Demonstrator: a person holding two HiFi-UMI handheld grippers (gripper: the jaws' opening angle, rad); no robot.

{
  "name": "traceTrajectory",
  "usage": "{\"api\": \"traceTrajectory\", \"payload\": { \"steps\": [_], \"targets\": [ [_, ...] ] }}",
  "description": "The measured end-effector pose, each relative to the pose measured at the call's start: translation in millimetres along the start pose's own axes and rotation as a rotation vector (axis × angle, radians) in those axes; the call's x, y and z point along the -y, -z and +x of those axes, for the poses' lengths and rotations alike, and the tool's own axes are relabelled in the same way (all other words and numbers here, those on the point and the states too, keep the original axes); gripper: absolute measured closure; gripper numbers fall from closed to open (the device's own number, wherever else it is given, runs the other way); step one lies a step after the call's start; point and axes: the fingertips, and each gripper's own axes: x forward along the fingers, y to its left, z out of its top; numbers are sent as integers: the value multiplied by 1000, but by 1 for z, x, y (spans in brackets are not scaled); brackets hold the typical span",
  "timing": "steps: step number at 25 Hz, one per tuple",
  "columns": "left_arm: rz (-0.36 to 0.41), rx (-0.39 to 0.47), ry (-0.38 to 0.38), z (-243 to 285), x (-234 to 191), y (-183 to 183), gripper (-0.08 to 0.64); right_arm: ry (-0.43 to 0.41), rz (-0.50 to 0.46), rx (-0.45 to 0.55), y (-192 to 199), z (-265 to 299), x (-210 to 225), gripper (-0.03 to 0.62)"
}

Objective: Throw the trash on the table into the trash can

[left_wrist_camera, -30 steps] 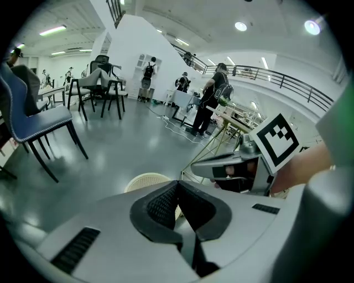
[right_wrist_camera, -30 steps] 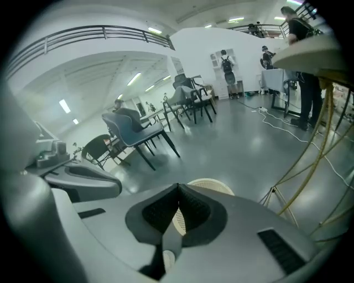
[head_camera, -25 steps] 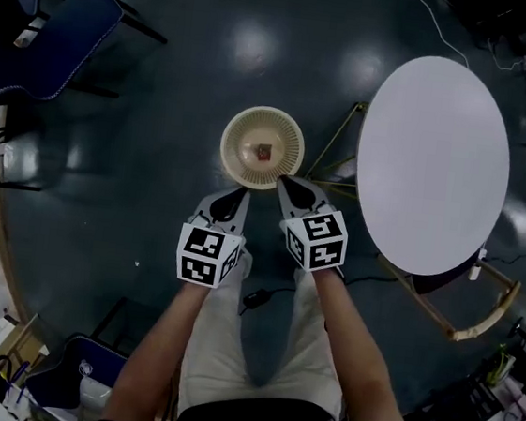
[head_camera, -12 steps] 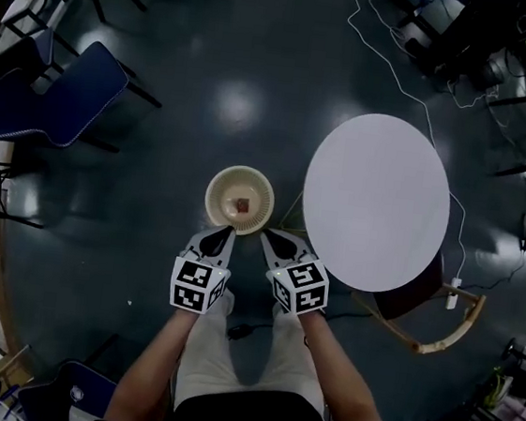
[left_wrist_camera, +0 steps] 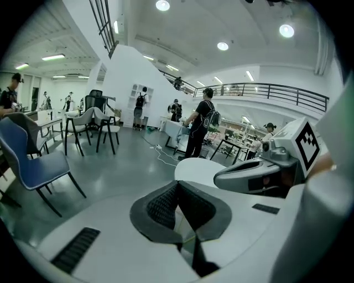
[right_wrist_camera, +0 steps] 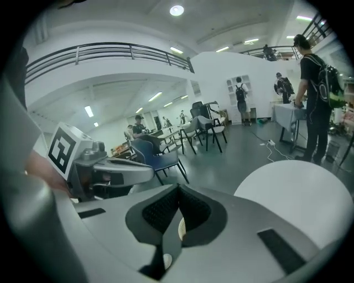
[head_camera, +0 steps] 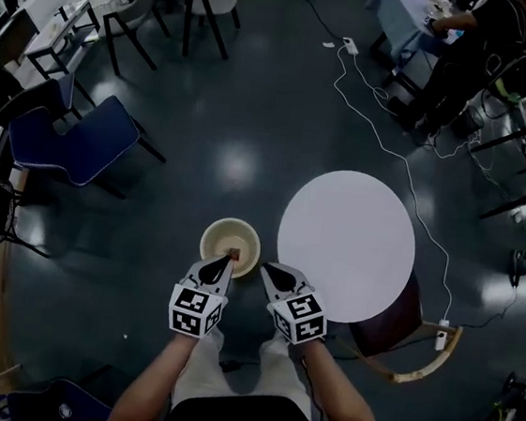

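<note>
Left gripper (head_camera: 226, 261) and right gripper (head_camera: 267, 269), jaws pressed together and empty, side by side above near rim of cream round ribbed trash can (head_camera: 211, 238); small reddish trash scrap (head_camera: 234, 254) inside it; round white table (head_camera: 346, 245) beside.

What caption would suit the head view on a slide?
Left tool and right tool, both shut, hover near a trash can beside a round white table.

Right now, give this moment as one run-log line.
left tongs: shut, empty | right tongs: shut, empty | trash can: small reddish item inside | table: round, right of can
</note>
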Motion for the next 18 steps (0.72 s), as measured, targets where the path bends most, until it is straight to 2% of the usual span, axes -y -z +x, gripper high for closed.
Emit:
{"api": "traceTrajectory", "payload": {
  "steps": [7, 12, 18],
  "targets": [
    [24, 44, 0, -2, 71, -36, 545, -24, -60, 67, -37, -57, 15, 572],
    [18, 153, -33, -14, 98, -80, 545, -61, -109, 109, -58, -106, 23, 572],
    [110, 202, -39, -20, 151, -112, 545, -42, -156, 194, -81, -158, 43, 572]
  ]
}}
